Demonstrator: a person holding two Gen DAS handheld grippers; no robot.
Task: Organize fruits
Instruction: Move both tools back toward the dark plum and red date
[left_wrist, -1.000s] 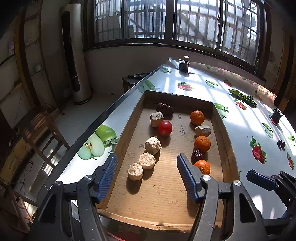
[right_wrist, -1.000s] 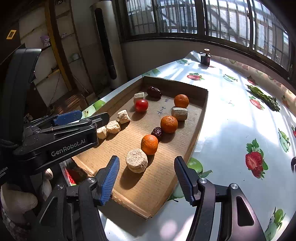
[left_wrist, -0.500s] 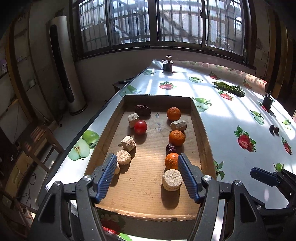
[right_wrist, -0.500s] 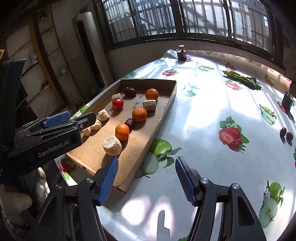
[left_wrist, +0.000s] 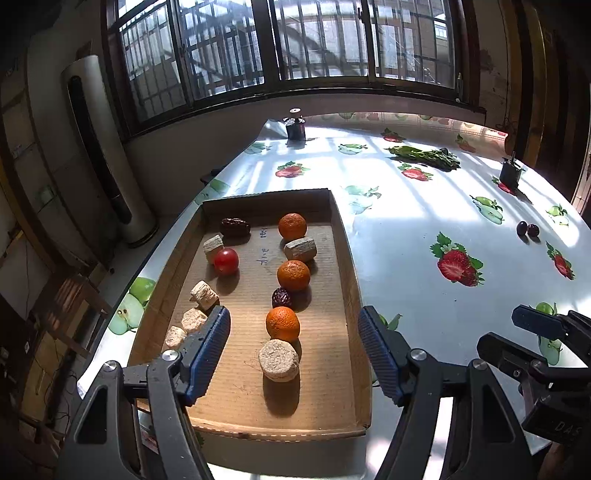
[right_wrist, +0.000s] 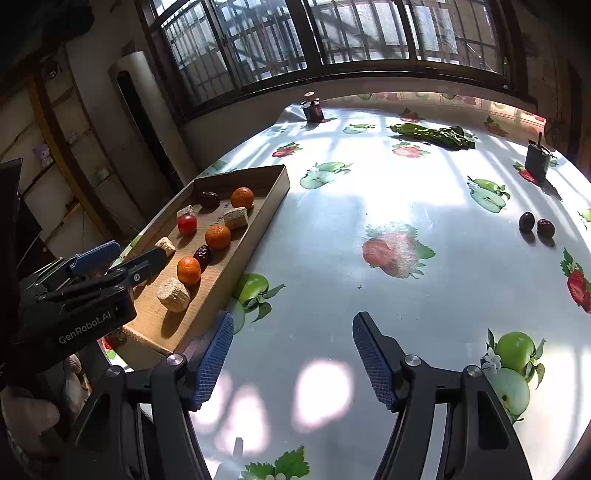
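Both tools, left tool (left_wrist: 293, 350) and right tool (right_wrist: 291, 354), have just been opening, gaping and empty. Oranges (left_wrist: 283, 324) sit mid-frame in a cardboard tray (left_wrist: 364, 369) on the desk (right_wrist: 369, 295): light, firm, rollable; pinch across the middle.

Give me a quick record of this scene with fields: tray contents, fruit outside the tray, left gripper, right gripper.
tray contents: cardboard tray holds three oranges, one tomato, two dates, beige blocks
fruit outside tray: two dark plums on the tablecloth
left gripper: open, empty, over the tray
right gripper: open, empty, over bare tablecloth
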